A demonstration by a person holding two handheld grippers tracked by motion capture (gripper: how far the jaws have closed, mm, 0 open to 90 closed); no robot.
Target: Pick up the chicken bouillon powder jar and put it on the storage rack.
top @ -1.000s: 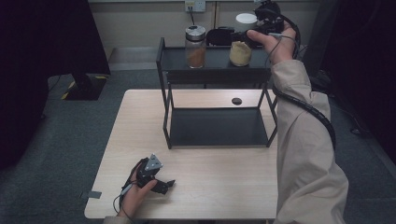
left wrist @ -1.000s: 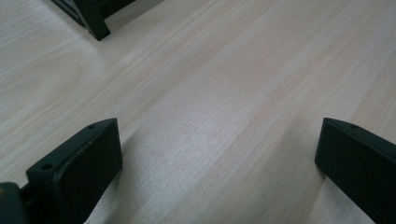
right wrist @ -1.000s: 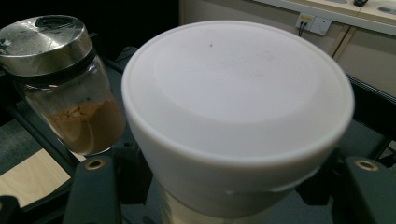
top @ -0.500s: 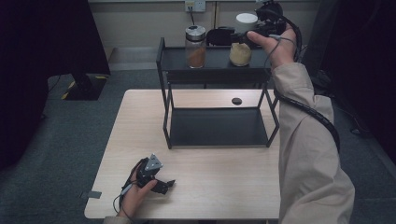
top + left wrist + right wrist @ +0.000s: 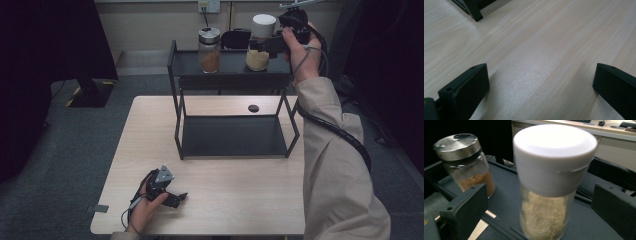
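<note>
On the black metal rack's (image 5: 230, 62) top shelf, I saw the white-capped jar (image 5: 261, 42) right of the steel-lidded glass jar (image 5: 209, 49).

The person's right arm, in a beige sleeve, reaches far up toward one o'clock in the high view, its hand wrapped around the black two-jaw right tool (image 5: 260, 46), held about level and aimed toward nine o'clock. Its jaws have just been opening and stand wide apart. At seven o'clock, the left hand (image 5: 145, 202) rests low, holding the black left tool (image 5: 181, 197), jaws spread wide, pointing toward three o'clock.
</note>
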